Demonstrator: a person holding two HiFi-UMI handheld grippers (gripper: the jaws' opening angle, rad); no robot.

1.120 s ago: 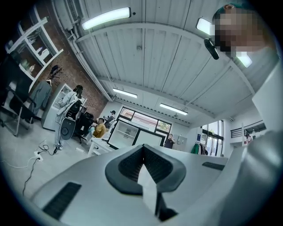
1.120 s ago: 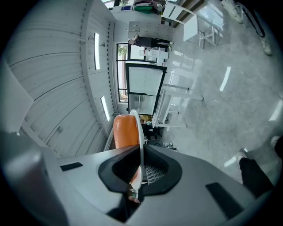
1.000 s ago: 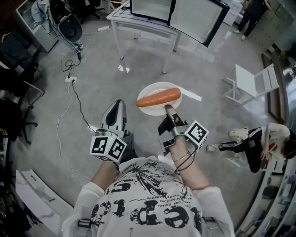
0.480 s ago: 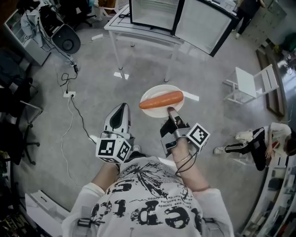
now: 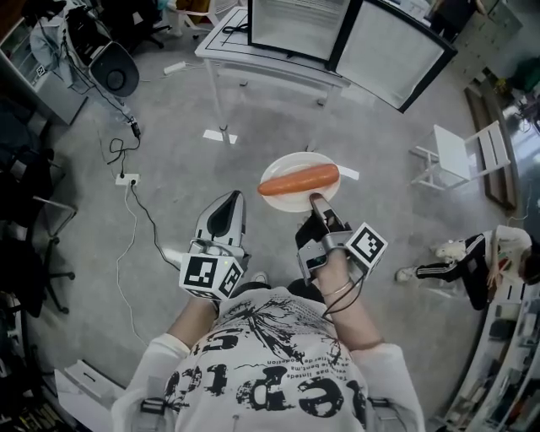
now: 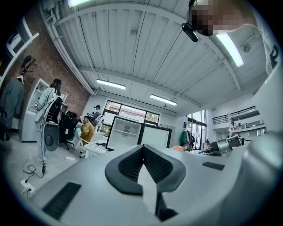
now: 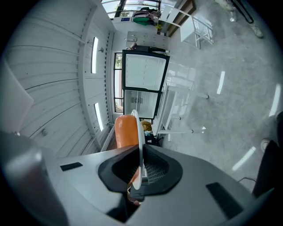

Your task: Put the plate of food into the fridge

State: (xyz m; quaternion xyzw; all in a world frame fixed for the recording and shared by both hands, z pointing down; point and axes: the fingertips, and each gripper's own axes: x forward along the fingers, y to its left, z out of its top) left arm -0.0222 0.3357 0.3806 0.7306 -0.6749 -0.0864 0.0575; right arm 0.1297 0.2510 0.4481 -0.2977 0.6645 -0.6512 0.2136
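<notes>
Head view, looking steeply down: a grey concrete floor (image 5: 169,169) fills the scene. At the far side a white table (image 5: 218,38) carries a fridge (image 5: 295,25) whose door (image 5: 395,52) stands swung open to the right, showing a pale interior. The same fridge appears straight ahead in the right gripper view (image 7: 143,73) and in the distance in the left gripper view (image 6: 125,134). In the near foreground is the person in a printed white shirt (image 5: 270,363), both forearms extended. A white folding chair (image 5: 460,152) stands on the right, well apart from the table. The left gripper (image 5: 229,198) hangs to the left of the plate, apart from it; its own view (image 6: 143,161) shows the jaws brought together with nothing between them. The right gripper (image 5: 317,202) has its jaws narrowed onto the near rim of the plate (image 5: 283,164), and its own view (image 7: 140,165) shows the rim (image 7: 138,145) edge-on between the dark pads. The white plate is held in the air above the floor, between the person and the table, well short of the fridge. An orange carrot (image 5: 299,179) lies across the plate from left to right. A thin cable (image 5: 139,202) runs over the floor at left.
</notes>
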